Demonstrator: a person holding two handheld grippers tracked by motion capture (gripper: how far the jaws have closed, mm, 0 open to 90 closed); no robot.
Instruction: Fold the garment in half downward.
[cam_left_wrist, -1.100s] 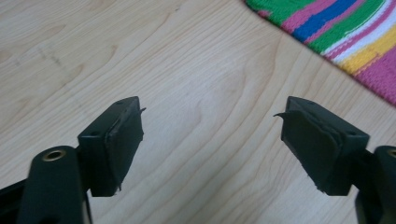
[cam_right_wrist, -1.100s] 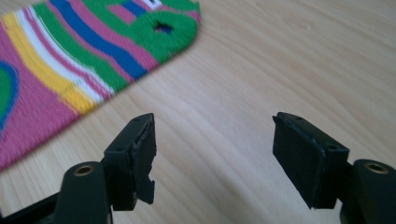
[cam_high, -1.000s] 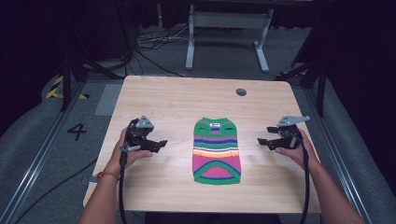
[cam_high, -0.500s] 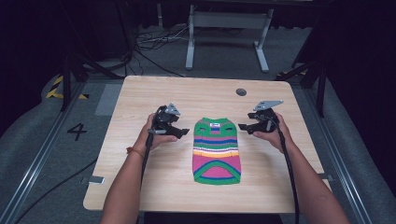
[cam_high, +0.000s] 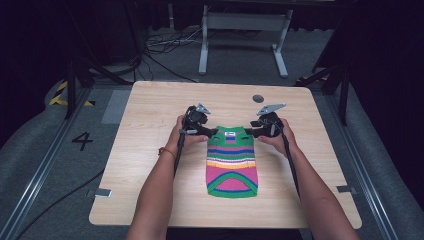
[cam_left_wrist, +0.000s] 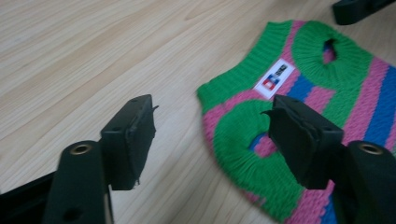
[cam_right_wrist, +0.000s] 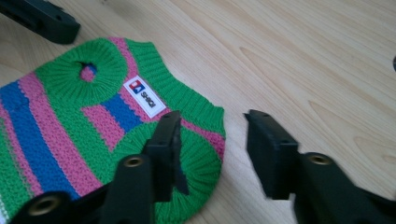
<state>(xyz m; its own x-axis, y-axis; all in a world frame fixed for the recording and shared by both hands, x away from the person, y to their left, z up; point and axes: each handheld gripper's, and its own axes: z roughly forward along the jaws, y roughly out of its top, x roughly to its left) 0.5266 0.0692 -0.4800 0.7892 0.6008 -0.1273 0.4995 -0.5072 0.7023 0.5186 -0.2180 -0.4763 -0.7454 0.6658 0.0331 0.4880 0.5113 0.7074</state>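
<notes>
I bring both tongs, left (cam_high: 212, 133) and right (cam_high: 252, 133), jaws just narrowing but gripping nothing, to the sweater's (cam_high: 231, 162) shoulders (armholes underneath); next, pinch both corners.

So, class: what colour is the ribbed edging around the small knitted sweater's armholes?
Green, on the sweater; the right gripper view shows it best, with pink and blue stripes beside it.

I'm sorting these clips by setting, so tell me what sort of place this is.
Probably a lab or recording studio, not a home. A bare wooden table stands on grey carpet with a taped number 4, loose cables trail behind it, and dark curtains close off the back. One small striped sweater lies laid out.
</notes>
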